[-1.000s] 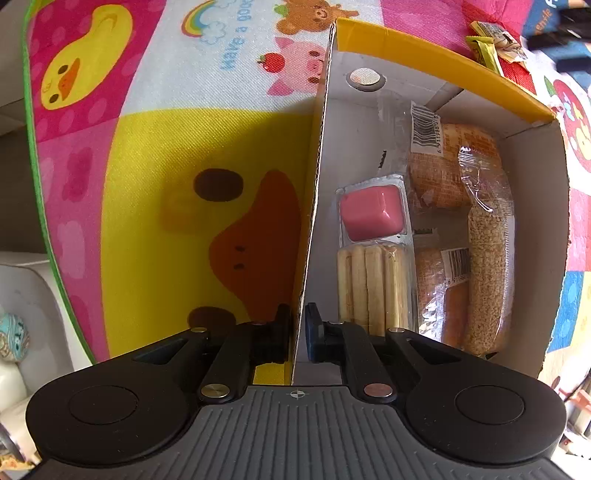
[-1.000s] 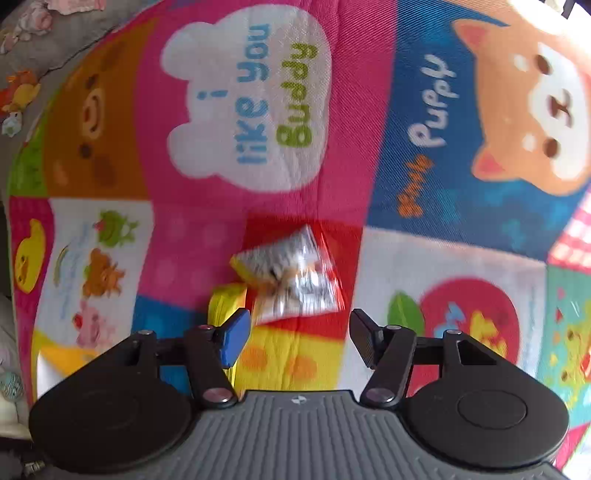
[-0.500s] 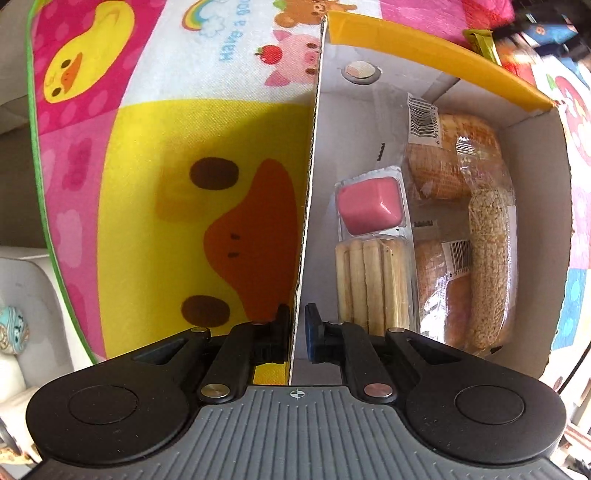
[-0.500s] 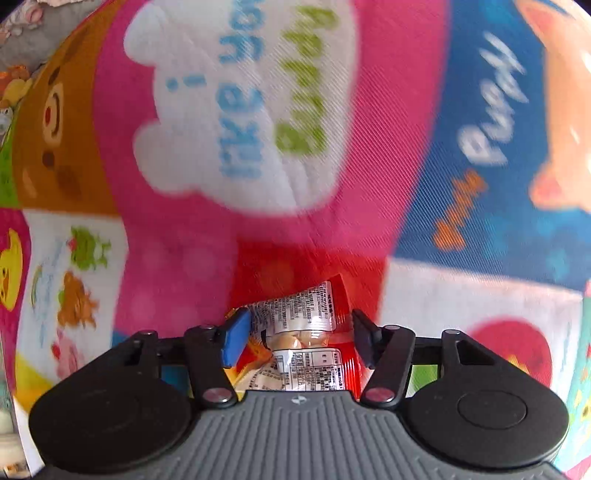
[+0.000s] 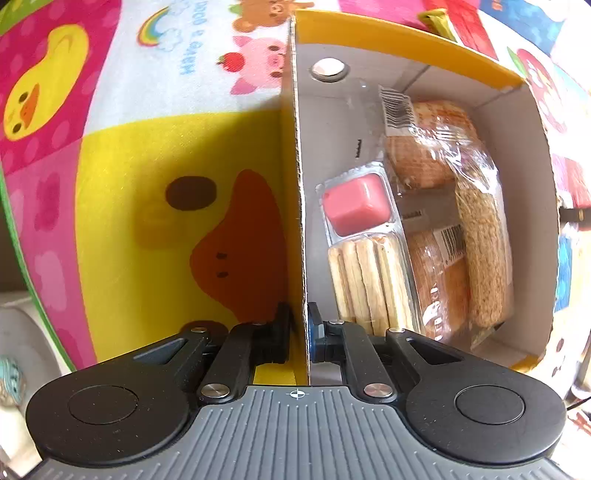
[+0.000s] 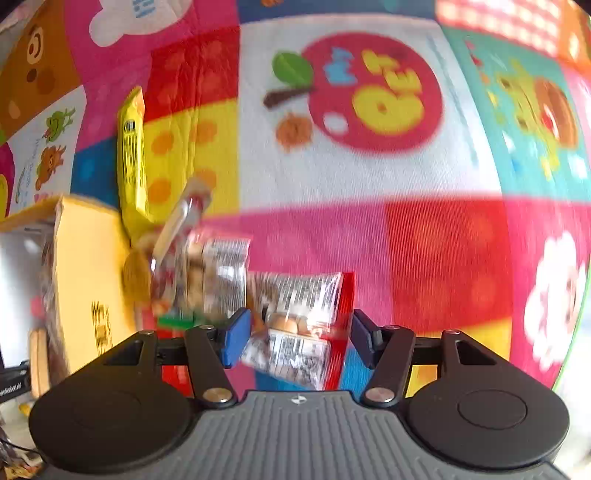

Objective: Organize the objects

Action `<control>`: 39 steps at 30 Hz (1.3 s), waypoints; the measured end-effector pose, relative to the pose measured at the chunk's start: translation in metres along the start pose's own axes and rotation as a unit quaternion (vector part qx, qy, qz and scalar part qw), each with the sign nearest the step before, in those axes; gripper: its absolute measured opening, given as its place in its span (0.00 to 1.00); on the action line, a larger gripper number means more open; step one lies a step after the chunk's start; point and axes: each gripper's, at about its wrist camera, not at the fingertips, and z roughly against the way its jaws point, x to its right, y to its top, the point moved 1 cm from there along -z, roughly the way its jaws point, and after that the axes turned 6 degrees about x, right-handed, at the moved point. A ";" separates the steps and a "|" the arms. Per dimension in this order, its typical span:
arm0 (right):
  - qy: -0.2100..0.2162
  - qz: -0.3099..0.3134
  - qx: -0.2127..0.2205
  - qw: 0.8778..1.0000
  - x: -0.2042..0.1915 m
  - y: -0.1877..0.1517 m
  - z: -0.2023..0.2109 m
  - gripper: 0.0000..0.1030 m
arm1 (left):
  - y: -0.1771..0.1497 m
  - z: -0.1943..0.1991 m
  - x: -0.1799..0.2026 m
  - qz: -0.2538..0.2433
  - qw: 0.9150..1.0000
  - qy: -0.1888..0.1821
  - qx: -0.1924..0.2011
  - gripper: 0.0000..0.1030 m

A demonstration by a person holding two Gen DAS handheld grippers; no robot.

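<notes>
My left gripper (image 5: 300, 334) is shut on the near left wall of a yellow cardboard box (image 5: 301, 206). Inside the box lie a pink cube and biscuit-stick pack (image 5: 360, 236) and wrapped bread packs (image 5: 454, 206). In the right wrist view my right gripper (image 6: 297, 338) has its jaws around a red and clear snack packet (image 6: 299, 325), wide apart, and the packet looks lifted off the mat. The box (image 6: 88, 273) shows at the left of that view, with a yellow sachet (image 6: 131, 158) lying beyond it. The right view is blurred.
Everything sits on a colourful cartoon play mat (image 5: 155, 155). The mat's green edge (image 5: 22, 236) runs down the left, with floor and a white object beyond. The yellow sachet also shows behind the box in the left wrist view (image 5: 437, 22).
My right gripper closed in over the snack packet, then swung with it toward the box, which now shows at its left. The left gripper kept its hold on the box wall.
</notes>
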 end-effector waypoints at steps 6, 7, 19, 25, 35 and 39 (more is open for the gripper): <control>-0.027 -0.004 -0.014 1.000 -0.018 -0.070 0.010 0.59 | -0.004 -0.002 0.007 -0.037 0.999 0.004 0.008 0.10; -0.030 0.002 -0.015 0.999 -0.023 -0.080 0.011 0.60 | -0.003 -0.001 0.007 -0.037 0.999 0.004 0.014 0.10; -0.079 0.101 0.033 0.991 -0.071 -0.107 0.028 0.63 | 0.005 0.014 0.019 -0.061 0.998 0.002 0.032 0.10; -0.040 0.105 0.056 0.992 -0.050 -0.074 0.050 0.67 | 0.010 0.017 0.015 -0.025 0.999 0.005 0.032 0.10; 0.016 0.312 0.060 0.948 -0.083 -0.026 0.026 0.70 | -0.003 0.012 0.008 0.050 0.998 0.023 0.033 0.09; 0.012 0.355 0.077 0.931 -0.087 -0.006 0.019 0.70 | -0.013 0.011 0.009 0.073 0.996 0.030 0.038 0.09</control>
